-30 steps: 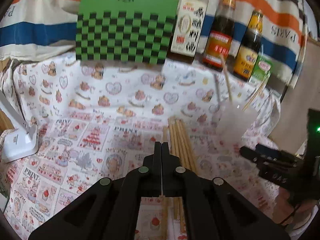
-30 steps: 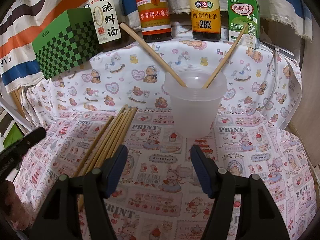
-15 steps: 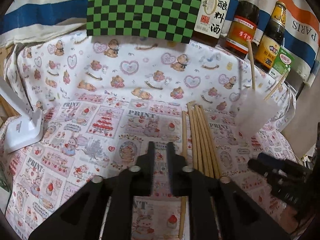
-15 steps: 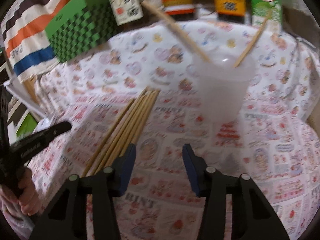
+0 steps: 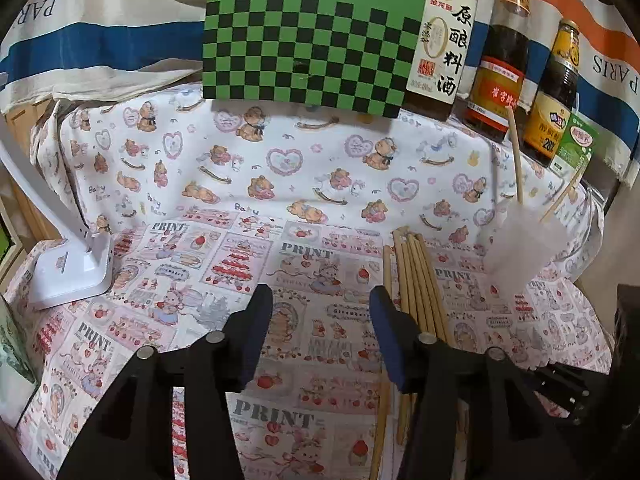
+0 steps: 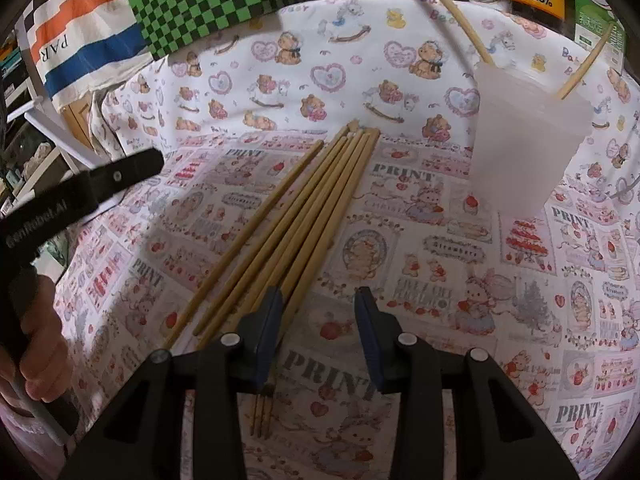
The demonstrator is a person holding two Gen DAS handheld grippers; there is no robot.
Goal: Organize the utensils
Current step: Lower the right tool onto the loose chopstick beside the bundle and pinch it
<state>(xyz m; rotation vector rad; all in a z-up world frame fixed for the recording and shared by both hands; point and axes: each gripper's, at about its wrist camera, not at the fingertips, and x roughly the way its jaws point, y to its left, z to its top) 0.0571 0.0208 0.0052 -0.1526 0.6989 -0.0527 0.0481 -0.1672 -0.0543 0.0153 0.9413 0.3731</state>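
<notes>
Several wooden chopsticks [image 6: 304, 216] lie side by side on the printed tablecloth; in the left wrist view they [image 5: 416, 280] lie just right of my right finger. A translucent plastic cup [image 6: 524, 140] stands to their right with two chopsticks leaning in it; it also shows in the left wrist view [image 5: 524, 248]. My left gripper [image 5: 320, 312] is open and empty, above the cloth left of the bundle. My right gripper [image 6: 318, 312] is open and empty, low over the near ends of the chopsticks, its left finger [image 6: 268, 328] on top of them.
A green checkered box [image 5: 308, 36] and three sauce bottles [image 5: 500, 52] stand at the back, with a green carton [image 5: 576, 148] beside them. A white lamp base [image 5: 68, 268] sits at the left. The left gripper's body [image 6: 76, 196] shows at the left of the right wrist view.
My left gripper has opened from shut. My right gripper has moved down and left toward the chopstick bundle, its jaws a little narrower than a second ago.
</notes>
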